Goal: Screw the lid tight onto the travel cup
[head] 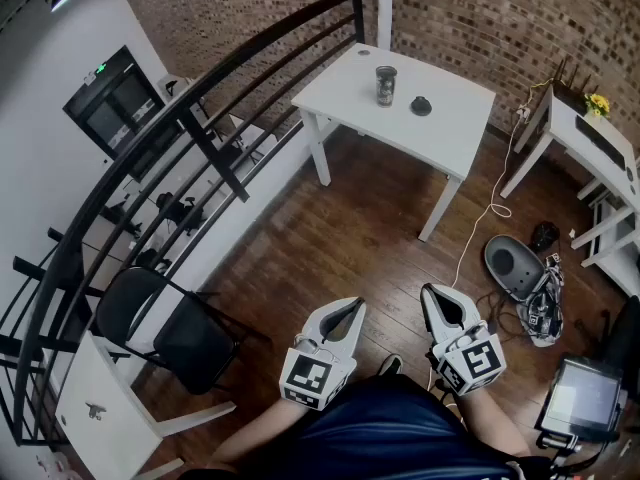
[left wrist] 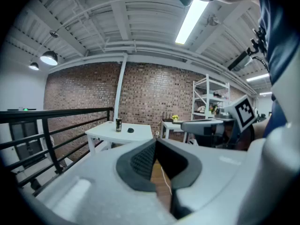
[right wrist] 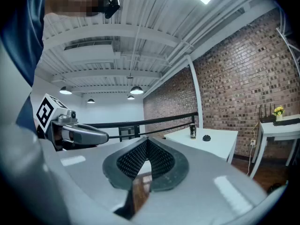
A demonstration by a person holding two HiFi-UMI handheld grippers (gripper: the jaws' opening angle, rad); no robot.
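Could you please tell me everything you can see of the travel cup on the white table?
The travel cup is a small cylinder, greyish with darker markings and a paler top rim; it looks like metal, though it is too far off to make out detail. It stands upright and uncapped on the white table, towards the table's far side. The dark round lid lies on the table beside it, to its right in the head view, clearly apart. Only the tabletop touches the cup.

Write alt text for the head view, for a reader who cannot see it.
The left gripper and right gripper, both shut and empty, are held above a wooden floor. Far ahead, a white table carries the travel cup, with the dark lid lying beside it.
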